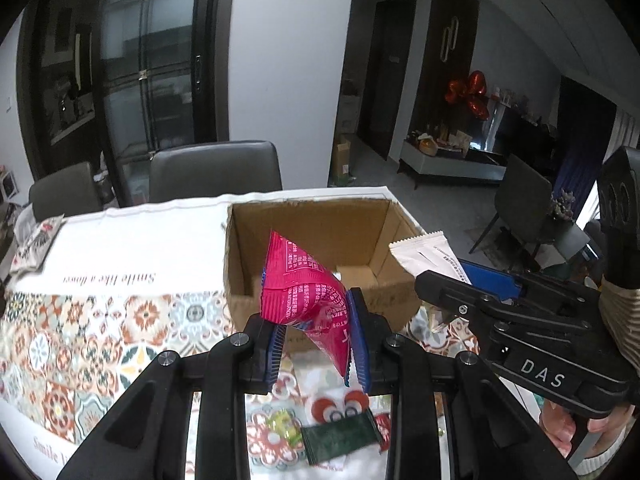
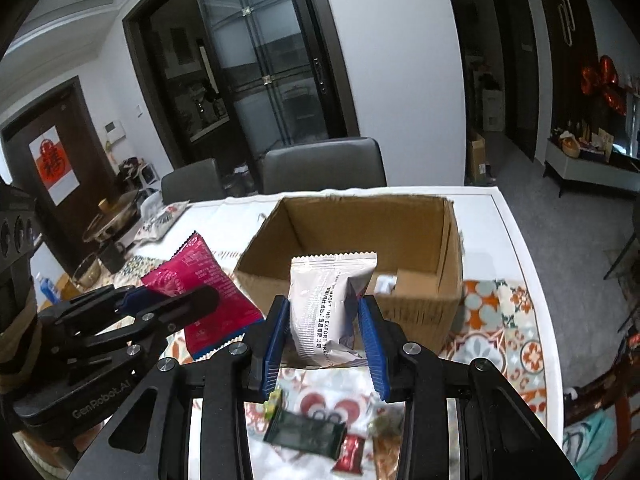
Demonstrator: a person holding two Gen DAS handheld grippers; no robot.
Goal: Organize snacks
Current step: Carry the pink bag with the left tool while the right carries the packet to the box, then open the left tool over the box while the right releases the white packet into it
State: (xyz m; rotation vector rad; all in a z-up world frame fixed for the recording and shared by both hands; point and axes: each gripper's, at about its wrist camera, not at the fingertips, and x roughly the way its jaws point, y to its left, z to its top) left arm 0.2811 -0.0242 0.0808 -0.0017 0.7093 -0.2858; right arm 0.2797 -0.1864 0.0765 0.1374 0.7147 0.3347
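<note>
My left gripper (image 1: pixel 316 340) is shut on a pink snack packet (image 1: pixel 304 284) and holds it just in front of the near wall of an open cardboard box (image 1: pixel 256 240). My right gripper (image 2: pixel 324 336) is shut on a white snack packet (image 2: pixel 328 300), also in front of the box (image 2: pixel 448 312). Each gripper shows in the other's view: the right gripper (image 1: pixel 448 280) with its white packet (image 1: pixel 428 252), the left gripper (image 2: pixel 168 296) with its pink packet (image 2: pixel 200 280). Something small and white (image 2: pixel 386 282) lies on the box floor.
Loose snacks lie on the patterned tablecloth below the grippers: a dark green packet (image 2: pixel 304 432), a small red packet (image 2: pixel 350 454), a yellow-green candy (image 1: pixel 284 428). Two grey chairs (image 2: pixel 324 164) stand behind the table. Pots and cups (image 2: pixel 108 220) sit at the far left.
</note>
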